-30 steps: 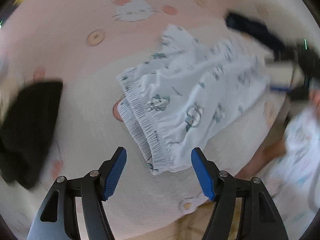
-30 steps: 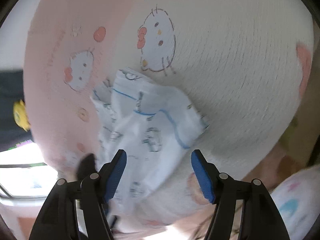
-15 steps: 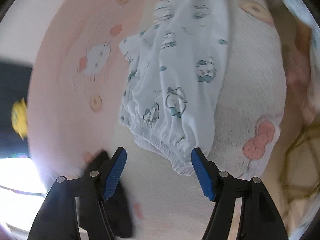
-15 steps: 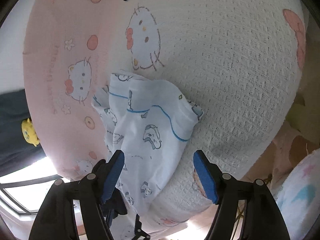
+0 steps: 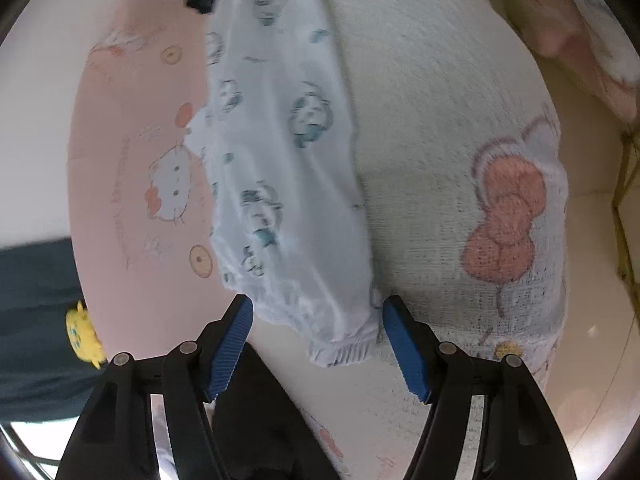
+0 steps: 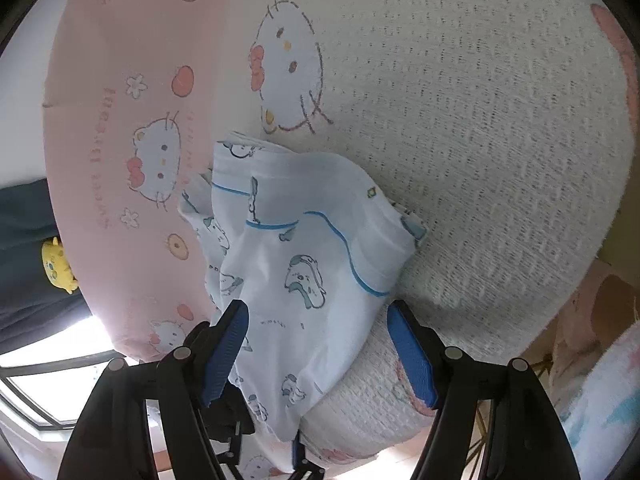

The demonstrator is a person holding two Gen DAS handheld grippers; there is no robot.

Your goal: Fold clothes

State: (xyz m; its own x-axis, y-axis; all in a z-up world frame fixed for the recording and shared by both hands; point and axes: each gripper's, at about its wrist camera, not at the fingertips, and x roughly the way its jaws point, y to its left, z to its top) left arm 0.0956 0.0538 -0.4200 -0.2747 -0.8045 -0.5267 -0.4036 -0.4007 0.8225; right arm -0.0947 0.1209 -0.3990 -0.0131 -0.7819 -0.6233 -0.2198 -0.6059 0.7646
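Blue-padded jaws of the left gripper (image 5: 316,346) are held wide, with nothing pressed between them; the gathered elastic hem of the white printed garment (image 5: 280,184) lies just ahead, in the gap. On the right gripper (image 6: 318,354), the jaws have just been opening and are spread wide, cloth lying loosely between the 2 pads. A pink and white cat-print blanket (image 6: 480,120) is spread beneath. A dark item (image 5: 256,420) sits under the left jaws. The garment's long axis runs away from the left gripper, the hem nearest.
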